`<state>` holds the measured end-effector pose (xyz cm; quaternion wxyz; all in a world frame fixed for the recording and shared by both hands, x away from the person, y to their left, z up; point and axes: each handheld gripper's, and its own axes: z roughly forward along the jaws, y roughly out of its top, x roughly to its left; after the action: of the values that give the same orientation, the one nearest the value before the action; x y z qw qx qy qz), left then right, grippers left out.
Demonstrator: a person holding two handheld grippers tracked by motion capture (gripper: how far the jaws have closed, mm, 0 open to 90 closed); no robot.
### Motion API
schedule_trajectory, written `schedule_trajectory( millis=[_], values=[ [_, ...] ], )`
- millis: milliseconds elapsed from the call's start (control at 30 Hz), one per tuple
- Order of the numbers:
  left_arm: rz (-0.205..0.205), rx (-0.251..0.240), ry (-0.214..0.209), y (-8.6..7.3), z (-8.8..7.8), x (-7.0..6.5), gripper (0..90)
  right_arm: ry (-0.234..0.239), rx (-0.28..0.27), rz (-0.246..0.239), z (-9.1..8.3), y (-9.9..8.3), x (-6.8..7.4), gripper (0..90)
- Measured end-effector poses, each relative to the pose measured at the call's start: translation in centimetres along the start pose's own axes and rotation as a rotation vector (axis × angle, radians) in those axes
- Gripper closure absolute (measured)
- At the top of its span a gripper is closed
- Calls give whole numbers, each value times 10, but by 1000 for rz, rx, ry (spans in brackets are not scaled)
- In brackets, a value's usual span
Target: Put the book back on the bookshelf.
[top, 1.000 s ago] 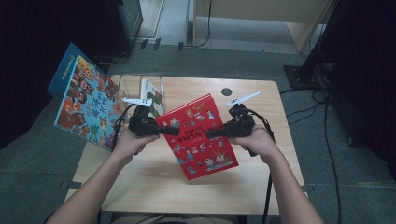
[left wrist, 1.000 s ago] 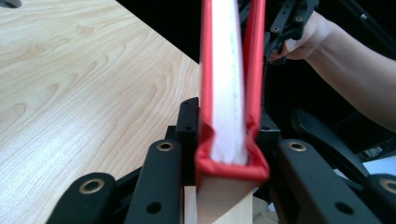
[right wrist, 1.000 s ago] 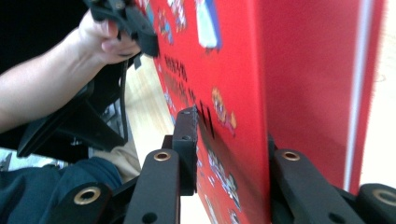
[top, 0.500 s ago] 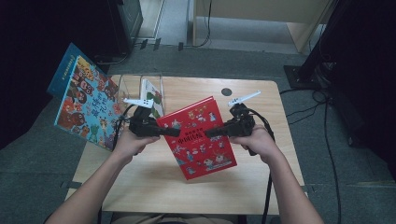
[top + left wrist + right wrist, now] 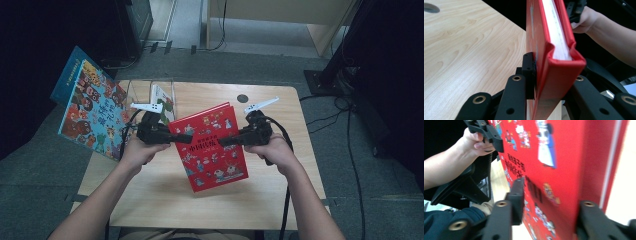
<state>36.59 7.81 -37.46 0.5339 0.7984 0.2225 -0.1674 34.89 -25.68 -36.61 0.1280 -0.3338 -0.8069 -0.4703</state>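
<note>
Barely anything is shifting since before: I'm pinching the red hardcover book (image 5: 212, 145), hovering over the wooden table (image 5: 280, 190), left gripper (image 5: 184, 138) and right gripper (image 5: 226, 141) clamping opposite edges.

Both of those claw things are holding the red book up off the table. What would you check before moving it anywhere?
1. Left gripper clamped on the red book: ok, its pads press on both covers near the spine.
2. Right gripper clamped on the opposite edge: ok.
3. Book shut, pages not fanning: ok.
4. Book clear of the table: ok, it looks lifted and tilted.
5. Clear rack behind, free slot: cannot tell.
6. Cables clear of the book: ok.
</note>
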Motion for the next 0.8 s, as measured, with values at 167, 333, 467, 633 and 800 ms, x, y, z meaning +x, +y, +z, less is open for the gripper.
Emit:
schedule_trajectory(
  millis=[167, 333, 467, 633, 800],
  values=[
    [11, 11, -21, -1, -2, -1, 776, 40, -15, 16, -3, -1, 0, 697],
    [24, 12, -21, -1, -1, 0, 772, 53, -22, -8, -6, -1, 1, 718],
    [45, 46, 7, 0, 2, -3, 745, 45, -6, -23, -3, -1, 2, 718],
    [79, 80, 37, 4, 3, -8, 741, 43, 16, -48, 0, -3, 3, 717],
    [121, 125, 70, 6, 2, -13, 737, 28, 22, -62, 3, -3, 4, 698]
  ],
)
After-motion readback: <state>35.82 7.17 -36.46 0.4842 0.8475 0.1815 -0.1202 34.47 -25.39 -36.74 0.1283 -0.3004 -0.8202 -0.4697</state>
